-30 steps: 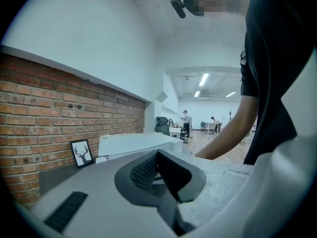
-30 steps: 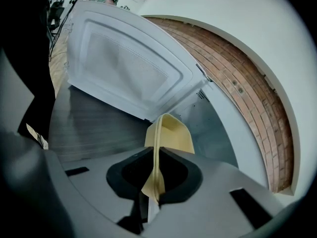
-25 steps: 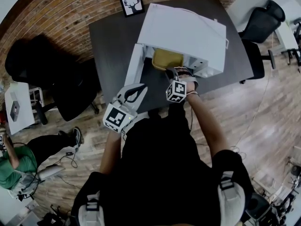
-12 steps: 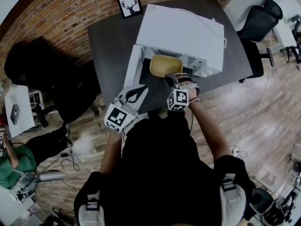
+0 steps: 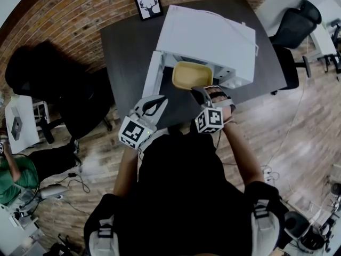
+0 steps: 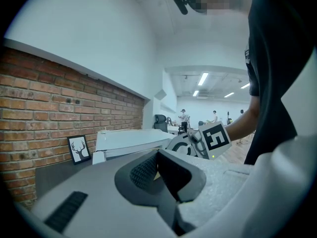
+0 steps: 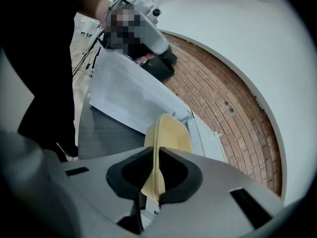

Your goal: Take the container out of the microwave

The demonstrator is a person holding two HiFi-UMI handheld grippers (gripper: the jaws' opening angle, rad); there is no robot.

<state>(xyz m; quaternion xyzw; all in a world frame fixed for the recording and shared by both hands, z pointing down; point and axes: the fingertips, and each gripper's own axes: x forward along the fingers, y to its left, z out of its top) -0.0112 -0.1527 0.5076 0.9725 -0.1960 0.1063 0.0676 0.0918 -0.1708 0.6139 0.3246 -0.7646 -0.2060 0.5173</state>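
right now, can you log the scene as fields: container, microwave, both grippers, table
container: yellow, open-topped, mostly out in front of the microwave's opening
microwave: white, door open
right gripper: fingers shut on the container's near rim
left gripper: fingers together, nothing between them, apart from the microwave
table: dark, also carries a framed deer picture

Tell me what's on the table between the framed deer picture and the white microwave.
Nothing. In the head view, only a bare strip of the dark grey tabletop separates the black-framed deer picture from the white microwave.
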